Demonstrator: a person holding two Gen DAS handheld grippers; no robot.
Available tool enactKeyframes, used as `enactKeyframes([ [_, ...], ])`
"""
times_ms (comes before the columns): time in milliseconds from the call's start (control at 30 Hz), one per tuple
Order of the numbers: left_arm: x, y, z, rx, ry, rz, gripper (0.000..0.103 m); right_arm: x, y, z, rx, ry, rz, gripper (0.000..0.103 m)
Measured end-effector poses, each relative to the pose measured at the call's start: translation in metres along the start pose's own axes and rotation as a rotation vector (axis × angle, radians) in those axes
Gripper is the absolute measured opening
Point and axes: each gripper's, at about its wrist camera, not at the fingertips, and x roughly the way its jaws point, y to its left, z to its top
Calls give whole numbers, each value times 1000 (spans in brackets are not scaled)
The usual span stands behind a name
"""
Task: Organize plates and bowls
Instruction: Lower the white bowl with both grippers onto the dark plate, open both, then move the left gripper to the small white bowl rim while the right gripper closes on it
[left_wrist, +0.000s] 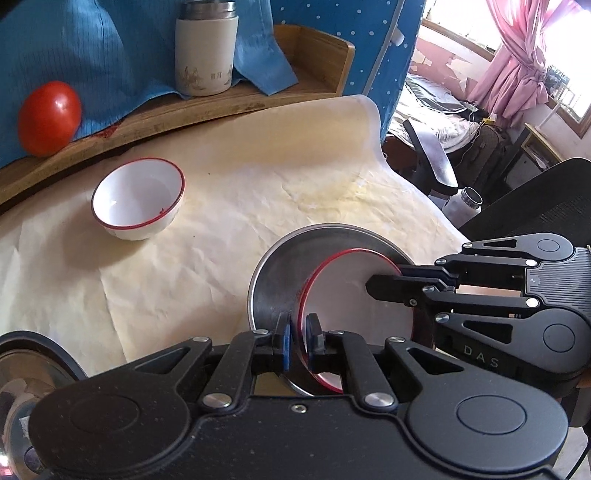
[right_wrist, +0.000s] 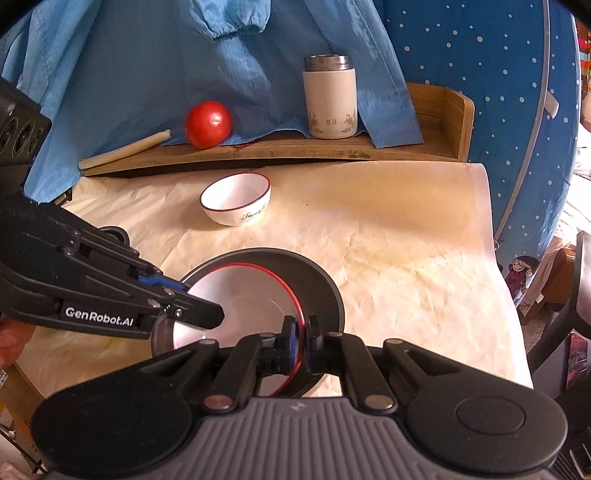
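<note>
Near rim of the white plate (left_wrist: 354, 295) hidden behind the left gripper (left_wrist: 299, 332) body; same in right wrist view behind the right gripper (right_wrist: 300, 334). Metal plate (left_wrist: 280, 273) underneath mostly covered. Shiny round object (left_wrist: 33, 365) cut by left frame edge, can't identify. Flask (right_wrist: 330, 98) print too small to read.

Home bedroom, bed (left_wrist: 436, 110), pink curtains (left_wrist: 517, 70)

Ahead of the tool, a cream paper sheet (right_wrist: 388, 240) covers the table, backed by a wooden shelf (right_wrist: 295, 149) draped with blue cloth (right_wrist: 129, 74). Far to its right, pink curtains (left_wrist: 517, 70) frame a bright window (left_wrist: 569, 48) above a bed (left_wrist: 432, 110).
</note>
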Motion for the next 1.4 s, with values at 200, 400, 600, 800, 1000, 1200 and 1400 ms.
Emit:
enactKeyframes([
  [200, 1, 3, 2, -25, -13, -6, 14, 1, 1, 0, -5, -13, -6, 15],
  [400, 0, 5, 4, -60, -27, 3, 16, 0, 2, -1, -3, -26, -17, 16],
  [600, -8, 9, 3, -91, -74, -18, 19, -6, 5, -4, 2, -54, -22, 18],
  [800, -29, 20, 3, -150, -173, -12, 35, -23, 7, 0, 4, -137, -26, 33],
  [1000, -57, 44, 1, -240, -311, 61, 75, -38, 8, 15, 15, -260, 14, 72],
  [1200, -75, 86, -2, -386, -432, 150, 102, -20, 4, 41, 71, -324, 20, 94],
  [1400, -66, 119, 5, -491, -402, 183, 102, 13, -14, 63, 221, -266, 91, 102],
])
